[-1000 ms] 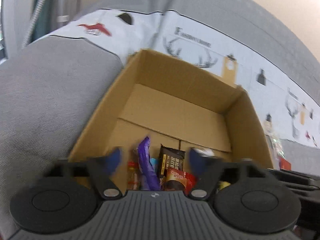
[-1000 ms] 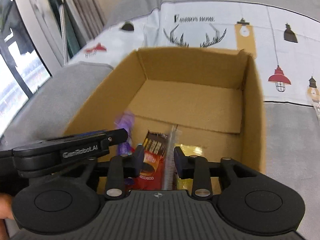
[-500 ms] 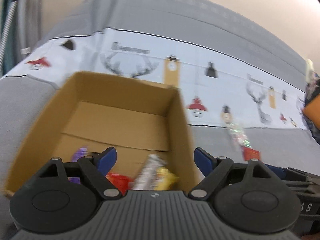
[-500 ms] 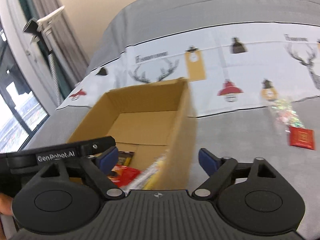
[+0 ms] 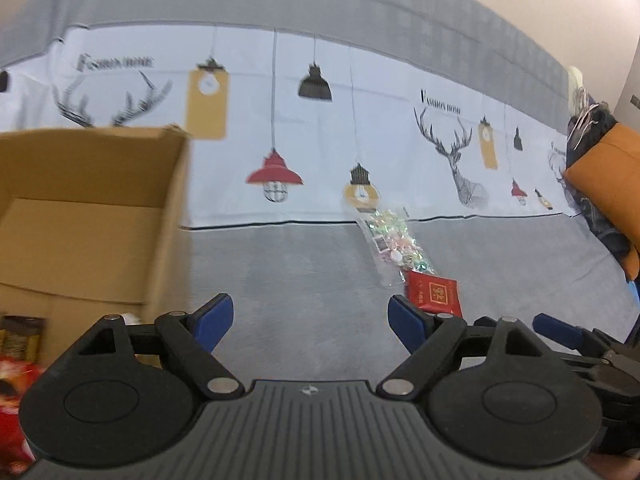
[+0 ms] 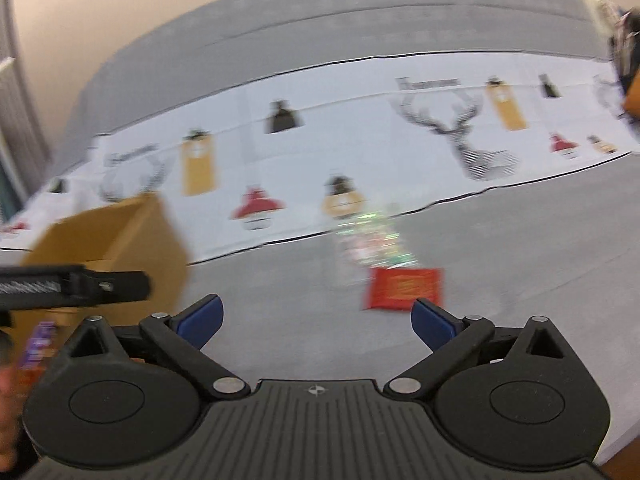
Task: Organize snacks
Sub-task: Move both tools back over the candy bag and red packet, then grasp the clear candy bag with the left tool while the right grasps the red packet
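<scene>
On grey sofa: red packet (image 5: 434,293) beside candy bag (image 5: 390,236); both tongs (image 5: 310,318) (image 6: 316,318) spread wide, empty.

Bare grey cushion (image 5: 304,280) lies between the cardboard box (image 5: 168,216) and red packet (image 5: 434,294).

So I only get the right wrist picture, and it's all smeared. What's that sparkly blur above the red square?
Observer: A clear bag of small pastel sweets, lying on the grey seat. Its lower end reaches the red packet.
Operator: Anything printed on the red one?
Observer: Gold characters inside a gold frame, too small to read.
Operator: And is there anything in the box?
Observer: Yes. The left wrist view shows a brown packet and something red, blurred, at the near end of the cardboard box.
</scene>
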A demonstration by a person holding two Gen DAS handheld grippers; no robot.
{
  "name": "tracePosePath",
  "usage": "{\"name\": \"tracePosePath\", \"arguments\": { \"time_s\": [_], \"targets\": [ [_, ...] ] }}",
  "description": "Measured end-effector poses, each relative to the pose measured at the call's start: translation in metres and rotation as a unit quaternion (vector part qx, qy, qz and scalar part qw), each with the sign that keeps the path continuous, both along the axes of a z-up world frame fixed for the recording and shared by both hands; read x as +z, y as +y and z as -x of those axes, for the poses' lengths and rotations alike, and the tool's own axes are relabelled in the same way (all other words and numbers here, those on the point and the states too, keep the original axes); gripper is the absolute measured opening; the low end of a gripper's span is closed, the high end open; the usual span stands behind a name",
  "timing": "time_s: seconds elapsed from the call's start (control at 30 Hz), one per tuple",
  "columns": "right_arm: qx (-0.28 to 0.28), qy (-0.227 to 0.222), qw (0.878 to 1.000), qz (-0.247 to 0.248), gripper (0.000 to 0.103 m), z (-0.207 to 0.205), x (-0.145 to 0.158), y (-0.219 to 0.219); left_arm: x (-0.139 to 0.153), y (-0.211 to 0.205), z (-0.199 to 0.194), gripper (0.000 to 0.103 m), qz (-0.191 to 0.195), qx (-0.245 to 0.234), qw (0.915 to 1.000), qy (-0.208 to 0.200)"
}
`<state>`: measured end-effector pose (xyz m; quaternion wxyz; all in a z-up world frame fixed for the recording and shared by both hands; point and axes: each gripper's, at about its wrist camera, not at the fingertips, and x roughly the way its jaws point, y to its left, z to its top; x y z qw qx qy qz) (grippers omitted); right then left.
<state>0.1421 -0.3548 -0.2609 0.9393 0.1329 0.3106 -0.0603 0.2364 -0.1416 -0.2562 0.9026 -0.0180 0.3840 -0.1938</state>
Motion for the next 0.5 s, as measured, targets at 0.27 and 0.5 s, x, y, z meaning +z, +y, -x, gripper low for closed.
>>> {"name": "tracePosePath", "arguments": {
  "time_s": [0.27,0.5],
  "targets": [
    [-0.01,0.039,0.999,-0.021,0.099,-0.054,-0.057,-0.057,-0.047,-0.066,-0.058,0.078,0.015,-0.033,0.9993,0.009],
    [-0.023,0.064,0.996,-0.06,0.095,-0.096,-0.09,-0.064,-0.092,-0.116,-0.114,0.063,0.029,-0.054,0.9976,0.033]
  ]
}}
